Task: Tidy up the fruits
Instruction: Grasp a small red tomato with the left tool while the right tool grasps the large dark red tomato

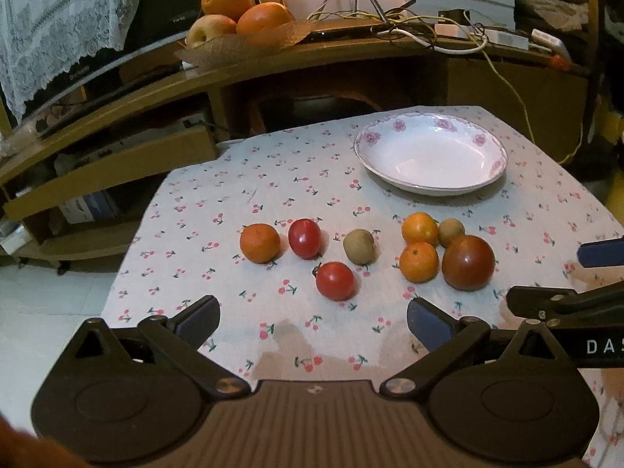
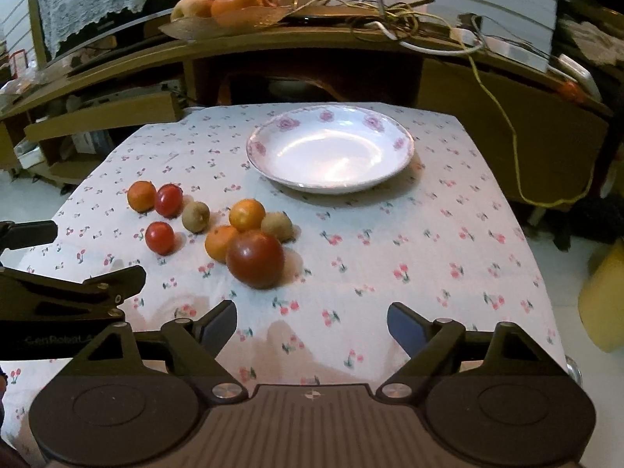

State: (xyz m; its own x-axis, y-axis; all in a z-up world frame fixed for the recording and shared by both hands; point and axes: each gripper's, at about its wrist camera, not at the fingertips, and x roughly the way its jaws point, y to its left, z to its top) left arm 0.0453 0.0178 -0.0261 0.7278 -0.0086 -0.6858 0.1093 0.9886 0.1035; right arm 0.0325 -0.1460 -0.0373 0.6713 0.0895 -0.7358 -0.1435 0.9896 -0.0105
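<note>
On the cherry-print cloth (image 1: 273, 179) lie three tangerines (image 1: 260, 243), two small red tomatoes (image 1: 334, 280), two kiwis (image 1: 359, 246) and a big dark red tomato (image 1: 468, 262). Behind them stands an empty white plate with pink flowers (image 1: 370, 138). My left gripper (image 1: 312, 318) hovers open and empty just in front of the nearer small tomato. In the right wrist view the right gripper (image 2: 312, 318) is open and empty over bare cloth, with the big tomato (image 2: 255, 259) ahead to its left and the plate (image 2: 257, 148) farther back.
A wooden shelf unit (image 1: 312, 58) stands behind the table, carrying a leaf-shaped dish of oranges and an apple (image 1: 241, 11) and tangled cables (image 1: 409, 23). A yellow object (image 2: 604, 296) sits off the table's right edge. The cloth drops off at the left.
</note>
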